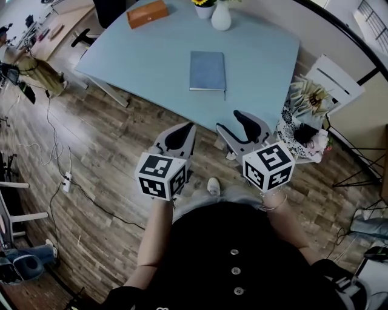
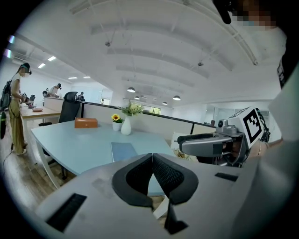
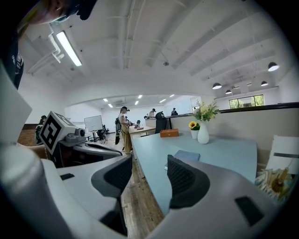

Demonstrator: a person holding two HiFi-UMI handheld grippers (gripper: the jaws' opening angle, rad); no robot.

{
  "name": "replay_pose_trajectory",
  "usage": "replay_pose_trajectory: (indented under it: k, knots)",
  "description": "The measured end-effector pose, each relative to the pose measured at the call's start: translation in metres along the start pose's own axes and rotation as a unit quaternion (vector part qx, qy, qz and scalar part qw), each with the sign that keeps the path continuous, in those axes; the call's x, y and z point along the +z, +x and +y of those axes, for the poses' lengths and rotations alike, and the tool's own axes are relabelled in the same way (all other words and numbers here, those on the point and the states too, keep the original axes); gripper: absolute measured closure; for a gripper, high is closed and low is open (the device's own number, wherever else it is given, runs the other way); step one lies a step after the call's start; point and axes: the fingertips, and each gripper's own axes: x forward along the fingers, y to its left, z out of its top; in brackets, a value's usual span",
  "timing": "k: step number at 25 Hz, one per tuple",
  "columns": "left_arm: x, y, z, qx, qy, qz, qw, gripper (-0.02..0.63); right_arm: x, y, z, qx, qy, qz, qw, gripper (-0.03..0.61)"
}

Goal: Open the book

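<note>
Where the head view looks down, table (image 1: 151, 60): pale blue top over a wood-plank floor.
Book (image 1: 207, 71): blue-grey cover, closed, lying flat near the middle of the table, apart from both grippers.
Far edge of table: orange box (image 1: 147, 13), white vase (image 1: 220, 16), small pot with a yellow flower (image 1: 204, 9).
Left gripper (image 1: 189, 128): over the floor, just short of the table's near edge.
Right gripper (image 1: 230, 121): at the table's near edge.
Marker cubes (image 1: 160, 174): one on each gripper, with black-and-white square codes and no lettering I can read.
Left gripper view, jaws: black ribbed pads pressed together with nothing between them; the book lies beyond on the table.
Right gripper view, jaws: spread apart and empty, with the floor and table edge showing through the gap.
Background: person (image 3: 124, 128) standing at a far desk.
</note>
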Motion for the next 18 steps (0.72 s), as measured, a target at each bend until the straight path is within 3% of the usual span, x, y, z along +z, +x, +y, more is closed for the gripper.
replay_pose_trajectory:
  k: [9, 18]
  knots:
    - [0.005, 0.024, 0.003, 0.006, -0.001, 0.016, 0.9999, 0.601, 0.004, 0.015, -0.022, 0.014, 0.008, 0.002, 1.0, 0.357]
    - [0.0, 0.019, 0.035, 0.049, -0.019, 0.023, 0.9984, 0.601, 0.0, 0.024, -0.038, 0.008, 0.019, 0.003, 1.0, 0.362]
